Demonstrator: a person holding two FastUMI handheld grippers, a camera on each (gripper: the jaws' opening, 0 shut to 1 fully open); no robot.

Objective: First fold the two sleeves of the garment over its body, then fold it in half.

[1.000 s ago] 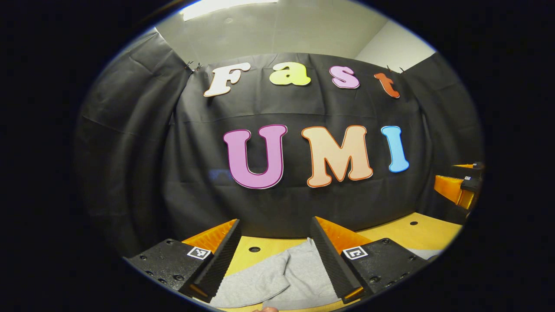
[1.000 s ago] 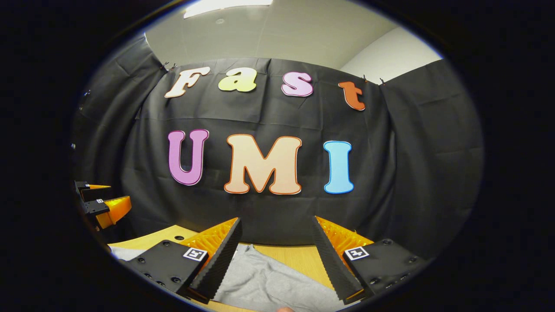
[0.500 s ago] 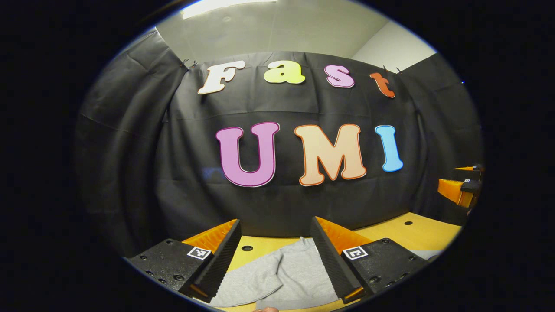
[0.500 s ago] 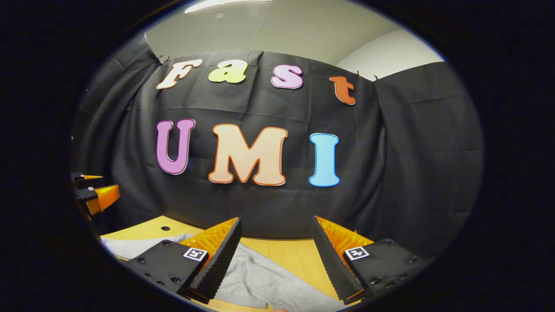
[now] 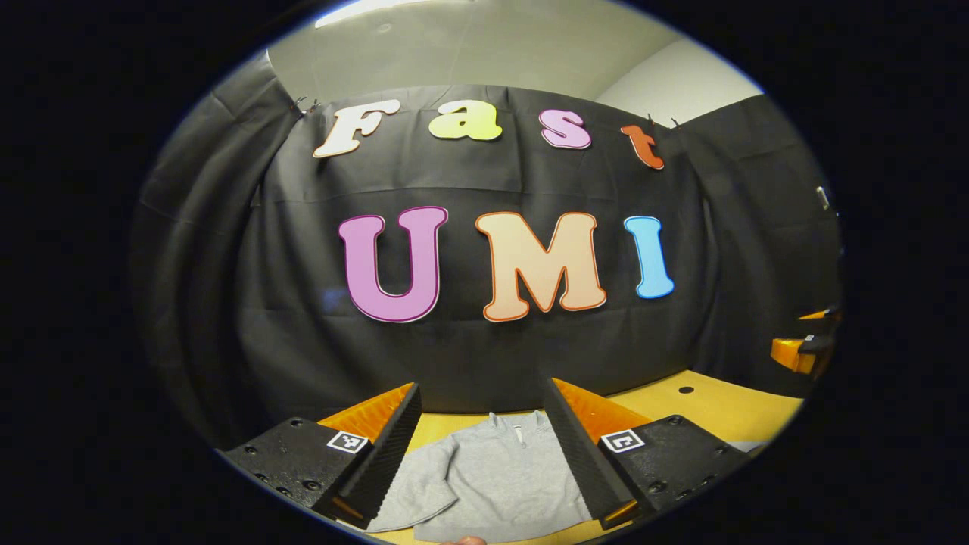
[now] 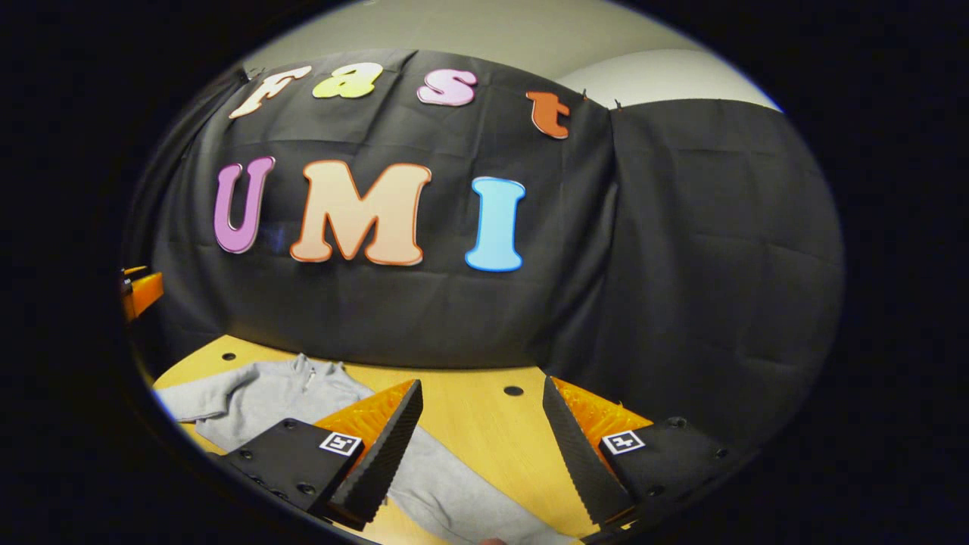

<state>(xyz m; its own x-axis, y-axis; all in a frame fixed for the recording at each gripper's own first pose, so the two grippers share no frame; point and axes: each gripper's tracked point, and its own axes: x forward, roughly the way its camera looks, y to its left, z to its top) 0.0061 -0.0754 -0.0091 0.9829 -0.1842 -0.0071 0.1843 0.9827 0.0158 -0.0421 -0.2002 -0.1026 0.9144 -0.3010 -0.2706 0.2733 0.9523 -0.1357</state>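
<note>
A grey zip-neck garment (image 5: 496, 473) lies flat on the wooden table (image 5: 719, 409), collar toward the booth wall. In the left gripper view its body sits between the fingers of my left gripper (image 5: 481, 386), which hovers open above it with nothing held; one sleeve (image 5: 420, 488) lies by the left finger. In the right gripper view the garment (image 6: 276, 393) is at the left, and its other sleeve (image 6: 462, 496) runs out along the table below my open right gripper (image 6: 481, 384). Each gripper appears at the edge of the other's view: the right gripper (image 5: 802, 350) and the left gripper (image 6: 140, 291).
The table (image 6: 469, 424) has small round holes, such as a hole (image 6: 513, 390) ahead of the right gripper and a hole (image 5: 686, 390) at the right of the left gripper view. Black cloth walls close the booth behind and on both sides.
Both gripper views swung to the right and the right one tipped down. The collar now shows between the left fingers; the right view now takes in more table and the outstretched sleeve.
</note>
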